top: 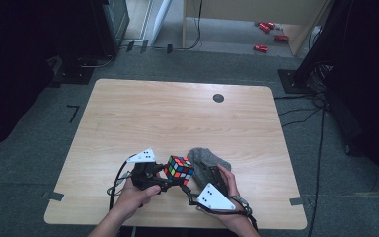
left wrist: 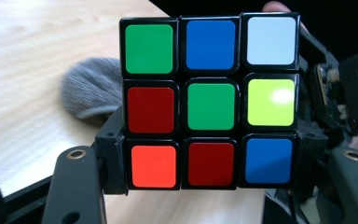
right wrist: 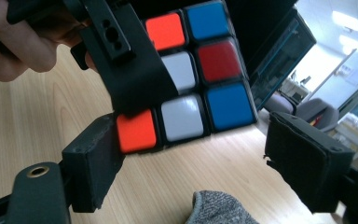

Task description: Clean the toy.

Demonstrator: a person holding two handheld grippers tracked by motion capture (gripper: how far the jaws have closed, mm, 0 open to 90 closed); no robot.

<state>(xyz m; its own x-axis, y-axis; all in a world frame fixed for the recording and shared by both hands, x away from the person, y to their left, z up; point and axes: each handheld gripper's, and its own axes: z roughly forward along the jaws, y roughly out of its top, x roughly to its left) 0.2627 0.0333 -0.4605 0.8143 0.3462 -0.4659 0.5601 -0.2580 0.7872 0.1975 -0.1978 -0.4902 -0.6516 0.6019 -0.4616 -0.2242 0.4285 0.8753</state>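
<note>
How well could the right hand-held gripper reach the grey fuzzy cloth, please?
Probably easily: the grey fuzzy cloth lies just below the open right hand-held gripper, nothing between them.

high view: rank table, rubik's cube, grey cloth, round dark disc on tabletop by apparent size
1. Table, by far the largest.
2. Grey cloth, partly hidden by the right hand.
3. Rubik's cube, close to the cloth, so that ranking is unsure.
4. Dark disc, smallest.
</note>
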